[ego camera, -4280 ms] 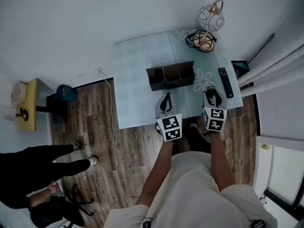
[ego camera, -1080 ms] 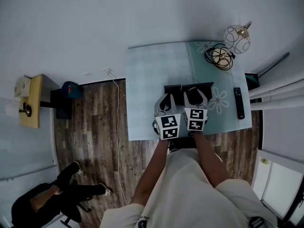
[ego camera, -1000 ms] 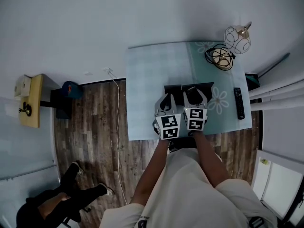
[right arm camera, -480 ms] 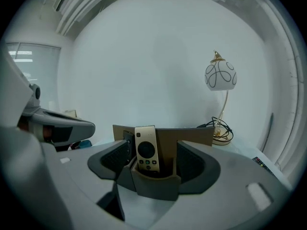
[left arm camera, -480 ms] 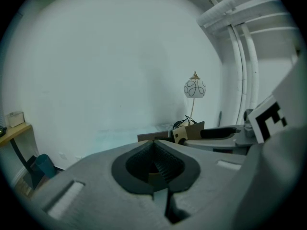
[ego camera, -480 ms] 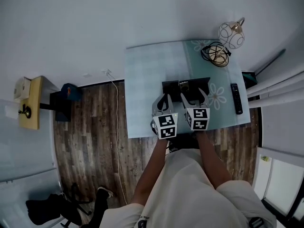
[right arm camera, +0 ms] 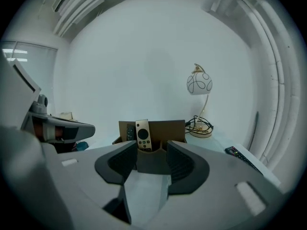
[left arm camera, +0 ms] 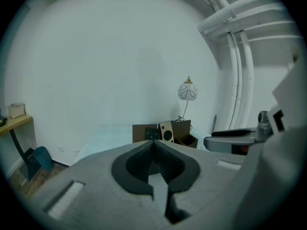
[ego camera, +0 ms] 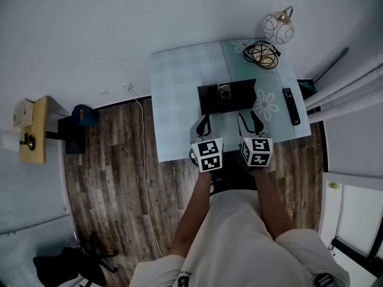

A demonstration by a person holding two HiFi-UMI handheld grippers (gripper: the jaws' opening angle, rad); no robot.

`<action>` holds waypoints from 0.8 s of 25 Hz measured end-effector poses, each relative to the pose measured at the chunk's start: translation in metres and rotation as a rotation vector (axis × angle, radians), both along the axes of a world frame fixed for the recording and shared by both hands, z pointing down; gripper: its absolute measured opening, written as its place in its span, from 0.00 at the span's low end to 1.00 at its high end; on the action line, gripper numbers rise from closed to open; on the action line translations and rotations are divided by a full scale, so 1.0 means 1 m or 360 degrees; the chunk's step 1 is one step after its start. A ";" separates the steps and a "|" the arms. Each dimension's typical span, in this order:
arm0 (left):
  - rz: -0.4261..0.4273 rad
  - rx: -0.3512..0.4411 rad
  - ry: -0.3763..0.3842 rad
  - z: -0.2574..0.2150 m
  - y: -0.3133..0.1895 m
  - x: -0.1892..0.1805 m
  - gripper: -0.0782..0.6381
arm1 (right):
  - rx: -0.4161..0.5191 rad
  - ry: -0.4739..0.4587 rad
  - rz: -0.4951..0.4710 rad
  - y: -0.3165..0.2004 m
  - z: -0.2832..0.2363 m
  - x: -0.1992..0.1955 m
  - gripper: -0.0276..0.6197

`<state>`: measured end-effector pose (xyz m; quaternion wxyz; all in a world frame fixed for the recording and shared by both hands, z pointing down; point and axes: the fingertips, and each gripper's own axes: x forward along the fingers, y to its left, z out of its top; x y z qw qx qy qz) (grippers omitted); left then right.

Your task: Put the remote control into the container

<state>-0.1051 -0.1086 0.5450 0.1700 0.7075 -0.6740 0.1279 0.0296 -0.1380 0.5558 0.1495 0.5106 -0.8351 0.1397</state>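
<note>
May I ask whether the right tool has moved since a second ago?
Yes. The right tool has pulled back from over the container toward the person, its empty jaws closing.

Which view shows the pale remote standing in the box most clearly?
The right gripper view: the remote stands upright in the box, facing the camera, with its buttons visible. The left gripper view shows it smaller and at an angle. The head view shows it from above, only as a small pale spot.
</note>
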 end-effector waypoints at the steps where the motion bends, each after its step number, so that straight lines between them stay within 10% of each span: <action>1: 0.0010 -0.0001 -0.0004 0.001 0.006 0.002 0.12 | -0.0002 -0.0011 0.0010 0.006 0.000 0.004 0.33; 9: 0.0026 0.0005 -0.0011 0.007 0.049 0.020 0.12 | 0.0001 -0.0061 0.0095 0.046 -0.002 0.031 0.05; 20: -0.0028 0.0026 -0.0026 -0.001 0.066 0.045 0.12 | -0.0079 -0.0013 -0.0006 0.052 0.003 0.056 0.05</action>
